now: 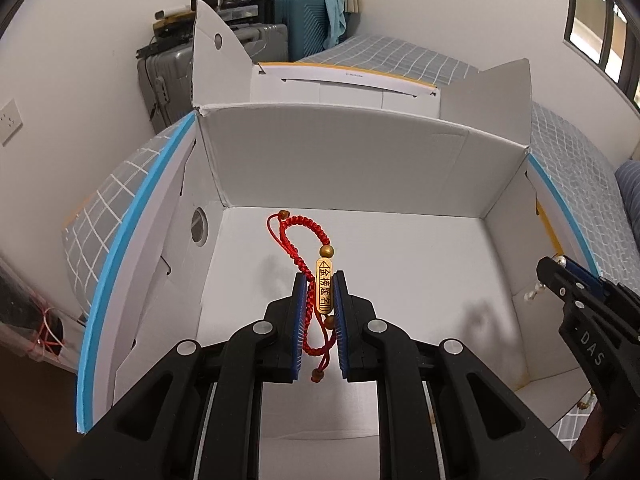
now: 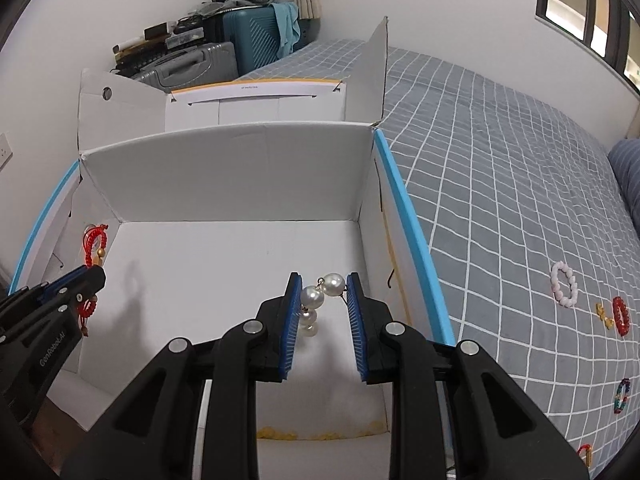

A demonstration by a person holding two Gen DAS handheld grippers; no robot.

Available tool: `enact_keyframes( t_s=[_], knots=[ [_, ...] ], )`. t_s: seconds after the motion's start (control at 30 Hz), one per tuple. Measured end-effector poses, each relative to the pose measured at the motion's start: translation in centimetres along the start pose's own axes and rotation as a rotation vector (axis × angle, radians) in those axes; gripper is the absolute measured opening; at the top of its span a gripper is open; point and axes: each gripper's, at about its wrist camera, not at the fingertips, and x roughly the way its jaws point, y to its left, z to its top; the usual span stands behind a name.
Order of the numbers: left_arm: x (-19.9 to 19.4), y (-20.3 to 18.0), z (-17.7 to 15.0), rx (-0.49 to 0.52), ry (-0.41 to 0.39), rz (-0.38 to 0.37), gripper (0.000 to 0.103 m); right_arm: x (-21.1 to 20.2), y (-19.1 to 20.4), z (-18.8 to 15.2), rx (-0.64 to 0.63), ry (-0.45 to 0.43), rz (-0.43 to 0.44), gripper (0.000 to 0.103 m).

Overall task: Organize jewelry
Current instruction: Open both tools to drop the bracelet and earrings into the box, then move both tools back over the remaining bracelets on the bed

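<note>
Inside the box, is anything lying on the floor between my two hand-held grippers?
No. In the right wrist view, the white box floor between the left hand-held gripper with the red bracelet and the right hand-held gripper with the pearl piece is bare, only shadows.

"das" on right gripper [image 1: 560, 276], "genrobot.ai" on left gripper [image 2: 90, 276].

Grippers: two, left [image 1: 320, 280] and right [image 2: 323, 280]
Red cord bracelet [image 1: 308, 280]: one
Pearl piece [image 2: 320, 296]: one
Cardboard box [image 2: 224, 168]: one
Bead rings on bedspread: three — pink [image 2: 564, 284], red [image 2: 621, 315], multicoloured [image 2: 622, 395]
Suitcases: two — teal [image 2: 250, 40], grey [image 2: 192, 64]
</note>
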Motion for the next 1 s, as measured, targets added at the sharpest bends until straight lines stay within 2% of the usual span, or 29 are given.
enact_keyframes(
  t_s=[0.07, 0.13, 0.17, 0.2, 0.3, 0.4, 0.57, 0.63, 0.7, 0.9, 1.0],
  knots=[
    [-0.2, -0.2, -0.1, 0.014, -0.011, 0.005, 0.016, -0.2, 0.0, 0.1, -0.001, -0.006, 0.003, 0.036],
    [-0.4, -0.3, 0.0, 0.019, -0.015, 0.011, 0.023, -0.5, 0.1, 0.1, -0.004, -0.019, 0.003, 0.044],
    [-0.5, -0.3, 0.0, 0.016, -0.018, 0.015, 0.029, -0.7, 0.2, 0.1, -0.005, -0.024, 0.003, 0.048],
    [-0.6, -0.3, 0.0, 0.012, -0.024, 0.015, 0.038, -0.9, 0.2, 0.1, -0.007, -0.031, 0.000, 0.049],
    [-1.3, -0.3, -0.2, 0.004, -0.045, 0.019, 0.054, -1.7, 0.4, 0.2, -0.017, -0.055, -0.009, 0.058],
    [-2.2, -0.3, -0.1, 0.001, -0.067, 0.020, 0.064, -2.4, 0.1, 0.3, -0.014, -0.072, -0.008, 0.068],
    [-3.7, -1.0, 0.0, 0.009, -0.098, 0.021, 0.074, -4.2, -1.2, 0.6, 0.005, -0.114, -0.015, 0.082],
    [-4.2, -1.5, 0.0, 0.019, -0.111, 0.024, 0.079, -5.0, -2.1, 0.6, 0.013, -0.132, -0.021, 0.085],
    [-5.1, -2.3, 0.0, 0.025, -0.131, 0.015, 0.089, -5.8, -3.0, 0.6, 0.017, -0.144, -0.029, 0.088],
    [-6.9, -5.0, 0.1, 0.037, -0.168, -0.009, 0.097, -7.8, -6.4, 0.2, 0.041, -0.174, -0.065, 0.092],
    [-7.6, -7.0, 0.0, 0.047, -0.181, -0.016, 0.097, -9.0, -8.8, -0.3, 0.062, -0.191, -0.088, 0.095]
  ],
)
